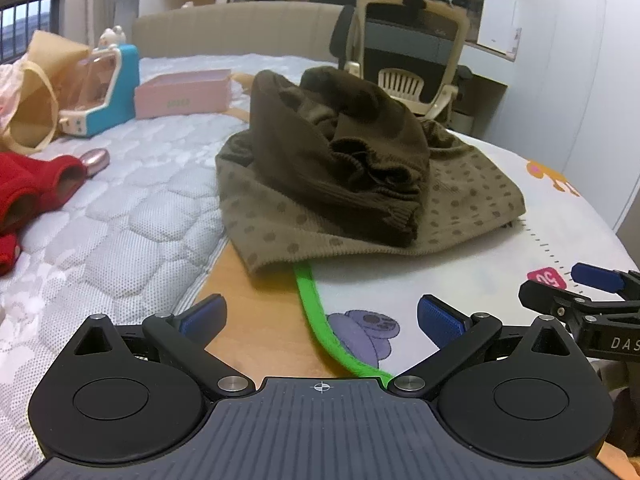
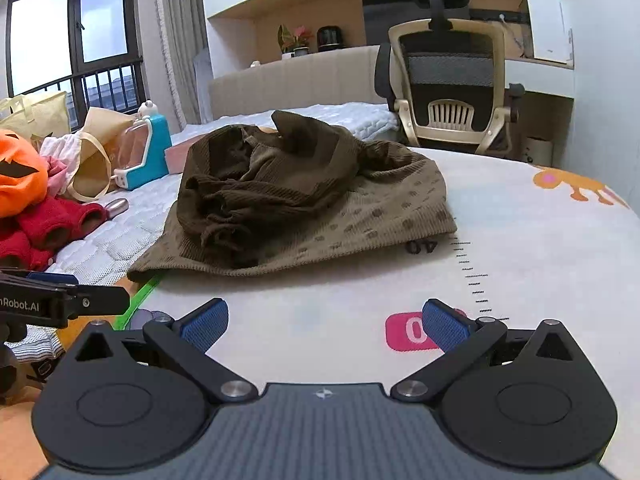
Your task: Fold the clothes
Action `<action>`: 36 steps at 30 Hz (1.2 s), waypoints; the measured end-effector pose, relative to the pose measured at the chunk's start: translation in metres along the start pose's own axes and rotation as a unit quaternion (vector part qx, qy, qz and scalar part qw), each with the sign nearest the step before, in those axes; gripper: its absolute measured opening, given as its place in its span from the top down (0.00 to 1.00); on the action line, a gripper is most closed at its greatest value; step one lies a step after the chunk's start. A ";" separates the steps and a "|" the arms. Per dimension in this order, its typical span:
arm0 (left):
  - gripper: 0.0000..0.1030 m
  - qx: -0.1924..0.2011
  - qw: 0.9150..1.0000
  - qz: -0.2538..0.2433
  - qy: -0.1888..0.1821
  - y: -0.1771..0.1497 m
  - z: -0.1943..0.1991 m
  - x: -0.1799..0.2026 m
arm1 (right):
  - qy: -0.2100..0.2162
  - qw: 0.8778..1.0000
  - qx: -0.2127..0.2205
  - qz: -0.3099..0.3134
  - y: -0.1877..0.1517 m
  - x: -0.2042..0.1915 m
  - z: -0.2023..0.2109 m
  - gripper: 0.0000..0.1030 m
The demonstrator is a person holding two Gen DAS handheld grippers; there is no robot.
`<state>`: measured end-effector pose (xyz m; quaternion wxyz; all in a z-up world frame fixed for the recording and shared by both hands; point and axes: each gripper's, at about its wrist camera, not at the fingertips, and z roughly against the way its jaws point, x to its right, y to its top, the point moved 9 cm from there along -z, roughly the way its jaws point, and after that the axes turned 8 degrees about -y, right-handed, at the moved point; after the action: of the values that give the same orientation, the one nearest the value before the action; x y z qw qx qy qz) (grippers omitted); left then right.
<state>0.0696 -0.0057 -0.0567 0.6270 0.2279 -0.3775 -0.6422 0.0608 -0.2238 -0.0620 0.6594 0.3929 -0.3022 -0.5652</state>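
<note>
A crumpled brown knit garment [image 1: 352, 168] with a dotted lighter panel lies heaped on a pale play mat [image 1: 460, 280]; the right wrist view shows the same garment [image 2: 304, 196] ahead on the mat [image 2: 520, 260]. My left gripper [image 1: 322, 320] is open, its blue pads spread just short of the garment's near hem, with nothing between them. My right gripper [image 2: 325, 324] is open too, a little back from the hem, also empty. Each gripper shows in the other's view: the right gripper [image 1: 580, 296] at the right edge, the left gripper [image 2: 60, 300] at the left edge.
A green mat border [image 1: 320, 320] runs beside a quilted white mattress [image 1: 120, 220]. At the left lie red clothes [image 1: 32, 196], a tan bag [image 1: 36, 92], a blue toy [image 1: 104, 92], a pink box [image 1: 184, 96] and an orange pumpkin [image 2: 20, 172]. An office chair [image 2: 452, 84] stands behind.
</note>
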 end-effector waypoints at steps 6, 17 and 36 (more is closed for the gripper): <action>0.00 0.003 1.000 -0.006 0.001 0.000 0.000 0.002 | 0.000 1.000 0.006 -0.001 0.002 -0.004 0.001 0.00; 0.00 0.000 1.000 0.000 -0.001 0.000 -0.004 0.000 | 0.001 1.000 0.012 -0.007 0.002 0.000 0.004 0.00; 0.00 -0.005 1.000 0.001 -0.001 -0.001 -0.003 0.001 | 0.001 1.000 0.007 -0.016 0.000 0.002 0.003 0.00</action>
<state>0.0711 -0.0069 -0.0586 0.6286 0.2240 -0.3753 -0.6433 0.0589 -0.2265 -0.0604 0.6482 0.4030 -0.2990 -0.5727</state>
